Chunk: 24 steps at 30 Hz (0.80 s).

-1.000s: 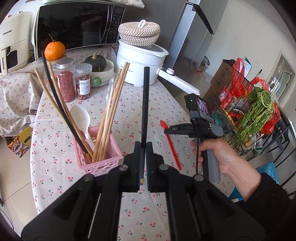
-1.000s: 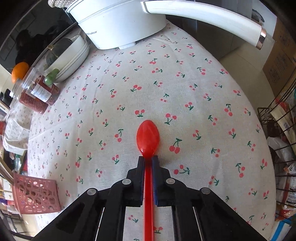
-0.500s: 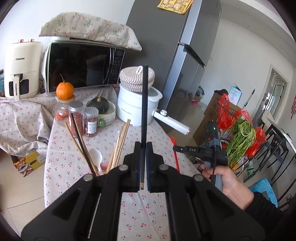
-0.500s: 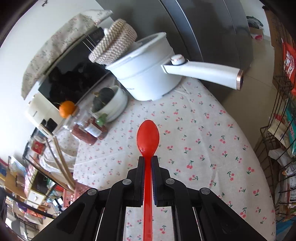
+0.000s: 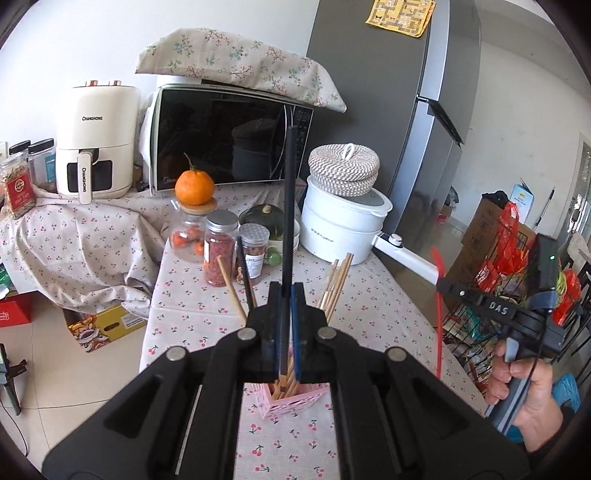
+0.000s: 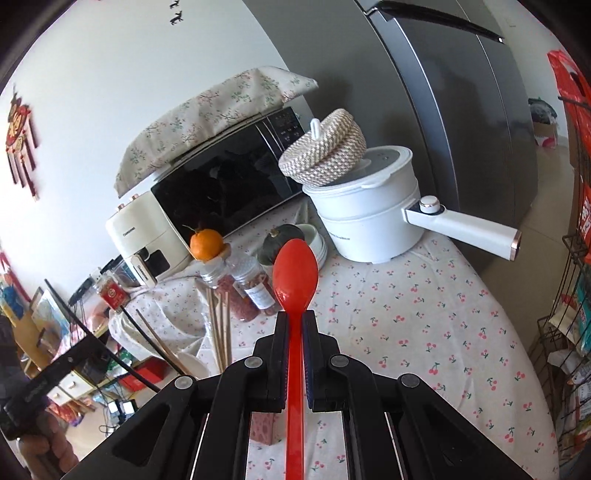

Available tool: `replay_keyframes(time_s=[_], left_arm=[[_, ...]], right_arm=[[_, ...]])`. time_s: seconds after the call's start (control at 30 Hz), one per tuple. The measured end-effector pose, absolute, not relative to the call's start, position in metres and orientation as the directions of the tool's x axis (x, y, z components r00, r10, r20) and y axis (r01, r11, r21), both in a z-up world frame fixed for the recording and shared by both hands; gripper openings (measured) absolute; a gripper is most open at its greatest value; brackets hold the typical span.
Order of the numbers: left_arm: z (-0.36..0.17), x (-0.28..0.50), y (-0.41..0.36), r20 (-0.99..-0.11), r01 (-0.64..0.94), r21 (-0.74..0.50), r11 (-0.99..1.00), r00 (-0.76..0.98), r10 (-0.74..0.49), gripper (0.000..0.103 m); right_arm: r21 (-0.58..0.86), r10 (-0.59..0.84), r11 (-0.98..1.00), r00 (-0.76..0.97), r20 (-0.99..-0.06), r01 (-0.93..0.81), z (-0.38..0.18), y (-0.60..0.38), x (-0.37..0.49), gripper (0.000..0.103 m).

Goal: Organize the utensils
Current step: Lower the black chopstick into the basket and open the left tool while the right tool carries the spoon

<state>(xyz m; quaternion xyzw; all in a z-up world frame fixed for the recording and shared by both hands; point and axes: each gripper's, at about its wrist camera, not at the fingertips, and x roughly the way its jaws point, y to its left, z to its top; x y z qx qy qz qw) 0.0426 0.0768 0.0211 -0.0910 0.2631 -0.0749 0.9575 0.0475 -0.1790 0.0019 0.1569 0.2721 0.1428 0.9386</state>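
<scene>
Black chopstick (image 5: 287,221), light, stiff, slippery: clamped near its lower end in left gripper (image 5: 283,332) jaws above pink holder (image 5: 291,400); red spoon (image 6: 295,280), light plastic, clamped mid-handle in right gripper (image 6: 294,354).

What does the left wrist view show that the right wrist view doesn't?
Left wrist only: the left gripper shut on a black chopstick above the pink basket, and the yellow note on the fridge.
Right wrist only: the right gripper shut on the red spoon, and a red wall ornament.
Both: the orange, microwave and white pot.
</scene>
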Motion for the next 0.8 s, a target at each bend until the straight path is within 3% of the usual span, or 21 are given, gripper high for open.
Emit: replay_keyframes(time_s=[0.13,0.3,0.33,0.5,0.8], left_arm=[[0.005,0.051,0.079,-0.485,0.111,-0.219,0.969,0.850,-0.207,0.006],[-0.015,0.063,0.082,-0.557,0.124,-0.256,0.959,0.792,-0.251,0.007],[-0.015,0.063,0.083,-0.565,0.117,-0.262,0.958,0.786,-0.251,0.009],[-0.007,0.050,0.099,-0.566,0.086,-0.287,0.954,0.789,-0.241,0.054],[-0.036,0.048,0.135,-0.685,-0.031,-0.290,0.957,0.704,-0.185,0.058]], right_arm=[[0.359,0.366,0.906,0.842,-0.397,-0.224,0.013,-0.152,0.039,0.007],[0.338,0.378,0.903,0.867,-0.325,-0.266,0.017,-0.113,0.033,0.007],[0.335,0.375,0.903,0.872,-0.315,-0.267,0.017,-0.106,0.033,0.007],[0.322,0.322,0.919,0.905,-0.279,-0.227,0.014,-0.077,0.039,0.007],[0.228,0.125,0.971,0.967,-0.221,-0.073,0.000,-0.040,0.047,0.007]])
